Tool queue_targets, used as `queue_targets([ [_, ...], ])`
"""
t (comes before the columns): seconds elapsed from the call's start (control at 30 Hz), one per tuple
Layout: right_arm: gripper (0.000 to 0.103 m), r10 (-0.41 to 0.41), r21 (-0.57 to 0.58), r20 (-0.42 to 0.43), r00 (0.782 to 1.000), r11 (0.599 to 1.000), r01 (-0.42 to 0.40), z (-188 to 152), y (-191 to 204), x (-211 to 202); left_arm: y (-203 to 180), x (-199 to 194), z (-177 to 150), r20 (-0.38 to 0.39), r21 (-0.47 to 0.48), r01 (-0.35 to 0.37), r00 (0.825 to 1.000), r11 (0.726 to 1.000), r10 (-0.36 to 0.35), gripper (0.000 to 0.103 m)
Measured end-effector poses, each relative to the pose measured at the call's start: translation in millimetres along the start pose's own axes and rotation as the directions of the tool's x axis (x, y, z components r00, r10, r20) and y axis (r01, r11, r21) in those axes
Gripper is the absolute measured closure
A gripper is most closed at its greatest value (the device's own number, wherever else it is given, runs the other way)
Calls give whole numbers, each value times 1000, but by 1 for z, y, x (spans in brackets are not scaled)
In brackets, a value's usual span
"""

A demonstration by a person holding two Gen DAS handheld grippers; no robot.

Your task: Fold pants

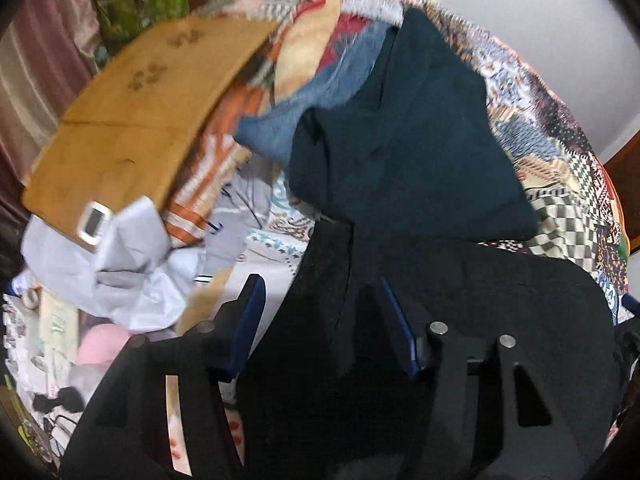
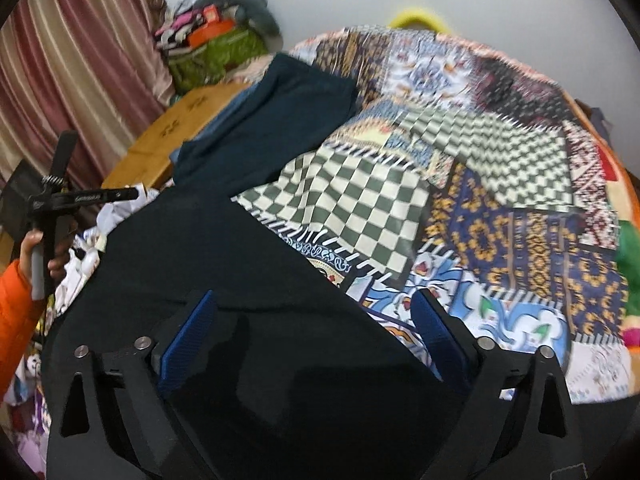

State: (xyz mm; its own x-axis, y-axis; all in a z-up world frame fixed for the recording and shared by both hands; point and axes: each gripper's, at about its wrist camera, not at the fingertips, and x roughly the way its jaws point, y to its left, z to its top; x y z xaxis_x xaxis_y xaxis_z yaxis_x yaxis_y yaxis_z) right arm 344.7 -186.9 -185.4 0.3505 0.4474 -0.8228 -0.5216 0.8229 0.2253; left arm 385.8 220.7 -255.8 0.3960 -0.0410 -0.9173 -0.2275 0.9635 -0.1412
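Both my left gripper (image 1: 320, 312) and right gripper (image 2: 316, 332) gaped around the black pants (image 2: 224, 248) — I judged clamping evenly before lifting off the quilt (image 2: 500, 216) best.

Both wrist cams close over bed, sharing pants (image 1: 404, 140).

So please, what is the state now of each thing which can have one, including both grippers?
left gripper: open, black fabric between its fingers
right gripper: open, over black fabric
black pants: spread on the patchwork bed cover, not yet folded
dark teal garment: folded, lying flat
cardboard box: flattened
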Motion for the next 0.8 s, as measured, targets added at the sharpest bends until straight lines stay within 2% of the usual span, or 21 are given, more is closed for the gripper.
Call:
queue_targets([
  [0.17, 17, 49, -18, -85, 995, 999, -51, 6, 3, 26, -5, 36, 5, -103, -19, 83, 991, 996, -85, 43],
  [0.33, 27, 97, 7, -114, 989, 995, -97, 8, 1, 42, -21, 47, 3, -118, 57, 63, 991, 996, -56, 43],
  [0.37, 29, 95, 13, -109, 989, 996, -94, 9, 0, 44, -24, 46, 3, -114, 74, 55, 992, 996, -46, 49],
  [0.47, 45, 70, 11, -95, 993, 998, -69, 10, 0, 44, -31, 43, 1, -99, 98, 24, 995, 995, -14, 61],
  [0.53, 64, 56, 19, -85, 995, 998, -55, 9, 0, 42, -32, 37, 1, -87, 96, 22, 996, 995, -14, 70],
  [0.57, 68, 52, 23, -82, 995, 998, -51, 9, -2, 41, -31, 36, 0, -85, 93, 23, 996, 995, -15, 72],
  [0.63, 87, 44, 31, -83, 996, 999, -42, 6, -5, 39, -29, 30, -2, -77, 93, 8, 997, 996, -1, 89],
  [0.8, 97, 15, -20, -74, 997, 1000, -16, 0, 2, 27, -26, 3, -6, -9, 105, -23, 1000, 994, 24, 93],
])
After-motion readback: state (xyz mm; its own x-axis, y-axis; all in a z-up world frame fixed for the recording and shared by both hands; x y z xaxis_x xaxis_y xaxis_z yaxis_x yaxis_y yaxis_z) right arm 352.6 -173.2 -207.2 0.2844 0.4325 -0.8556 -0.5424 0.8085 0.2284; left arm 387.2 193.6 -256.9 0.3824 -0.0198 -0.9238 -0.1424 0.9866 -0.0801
